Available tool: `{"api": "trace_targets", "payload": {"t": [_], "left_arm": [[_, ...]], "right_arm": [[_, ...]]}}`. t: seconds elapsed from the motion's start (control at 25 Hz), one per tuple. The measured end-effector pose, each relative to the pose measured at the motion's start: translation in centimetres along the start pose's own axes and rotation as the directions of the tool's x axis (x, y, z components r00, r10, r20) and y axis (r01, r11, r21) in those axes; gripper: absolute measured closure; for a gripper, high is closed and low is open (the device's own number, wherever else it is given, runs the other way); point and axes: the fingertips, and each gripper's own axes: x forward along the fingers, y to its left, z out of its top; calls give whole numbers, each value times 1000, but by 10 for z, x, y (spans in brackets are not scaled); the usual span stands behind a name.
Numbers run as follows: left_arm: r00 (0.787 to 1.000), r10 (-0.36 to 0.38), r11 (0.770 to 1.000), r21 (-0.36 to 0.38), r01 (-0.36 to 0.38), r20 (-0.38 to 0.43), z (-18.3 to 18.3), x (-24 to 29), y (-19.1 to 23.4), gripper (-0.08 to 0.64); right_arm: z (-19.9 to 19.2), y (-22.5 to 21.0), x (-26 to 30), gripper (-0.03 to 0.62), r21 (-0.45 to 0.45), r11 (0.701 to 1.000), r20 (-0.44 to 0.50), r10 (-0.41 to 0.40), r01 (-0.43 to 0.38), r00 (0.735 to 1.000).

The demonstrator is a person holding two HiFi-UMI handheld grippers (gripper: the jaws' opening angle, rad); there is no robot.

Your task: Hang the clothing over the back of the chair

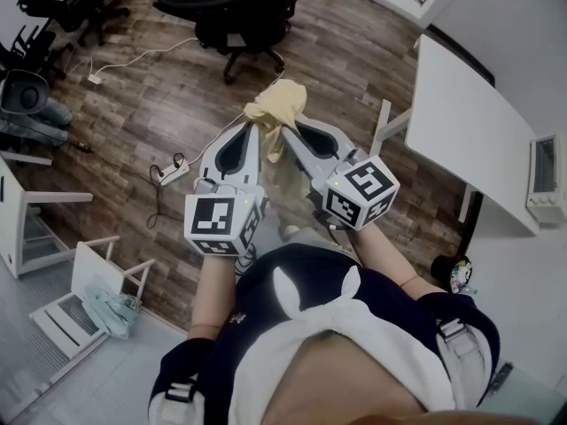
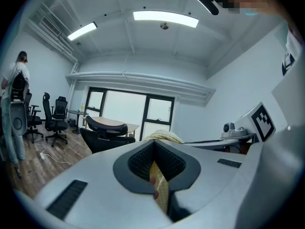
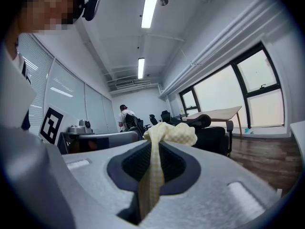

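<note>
Clothing (image 1: pixel 276 112) hangs btwn L tool (image 2: pixel 155 149) & R tool (image 3: pixel 153 149), both clamped on it.

**Open floor ahead; chair at 12 o'clock, tabletop at 2 o'clock.**
Bare wooden floor (image 1: pixel 354 60) lies free between the grippers and the black office chair (image 1: pixel 239 11), which stands well apart at 12 o'clock. The left gripper (image 1: pixel 252 127) and right gripper (image 1: pixel 298 128) are both clamped on the yellow clothing (image 1: pixel 276 104), so the fabric fills the narrow space between them. At 2 o'clock the white tabletop (image 1: pixel 469 122) edges in, its leg (image 1: pixel 386 124) near the right gripper. At 9 o'clock a power strip (image 1: pixel 174 173) and cables (image 1: pixel 142 58) lie low on the floor. More office chairs (image 1: pixel 71 7) crowd 10 o'clock. A small white frame (image 1: pixel 93 277) sits at 7 o'clock.
</note>
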Motion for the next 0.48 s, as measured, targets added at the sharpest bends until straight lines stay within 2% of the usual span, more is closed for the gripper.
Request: {"api": "trace_targets", "payload": {"t": [0.48], "left_arm": [[1000, -17, 1000, -16, 17, 0, 13, 46, 85, 554]], "right_arm": [[19, -27, 90, 552, -5, 999, 12, -31, 31, 999]]}}
